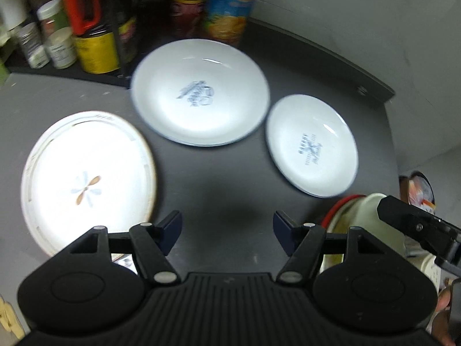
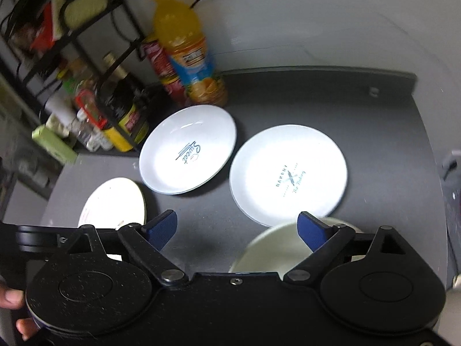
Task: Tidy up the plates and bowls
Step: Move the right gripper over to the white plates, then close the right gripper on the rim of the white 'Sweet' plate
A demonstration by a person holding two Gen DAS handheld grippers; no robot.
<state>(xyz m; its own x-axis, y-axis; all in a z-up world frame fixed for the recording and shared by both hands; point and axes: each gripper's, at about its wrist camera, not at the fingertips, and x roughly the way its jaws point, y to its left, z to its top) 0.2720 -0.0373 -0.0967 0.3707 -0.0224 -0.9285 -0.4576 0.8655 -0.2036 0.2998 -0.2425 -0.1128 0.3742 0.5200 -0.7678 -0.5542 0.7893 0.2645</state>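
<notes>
over the dark counter (image 1: 219, 178) both grippers tilt steeply down, left gripper (image 1: 227, 235) and right gripper (image 2: 237, 232) spread wide and empty. bare counter lies beneath them, ringed by three white plates (image 2: 188, 150); a cream bowl (image 2: 273, 248) sits under the right one.

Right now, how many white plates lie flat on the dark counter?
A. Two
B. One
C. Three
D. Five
C: three lie apart, unstacked: the flower plate, the Sweet plate and the third printed plate.
</notes>
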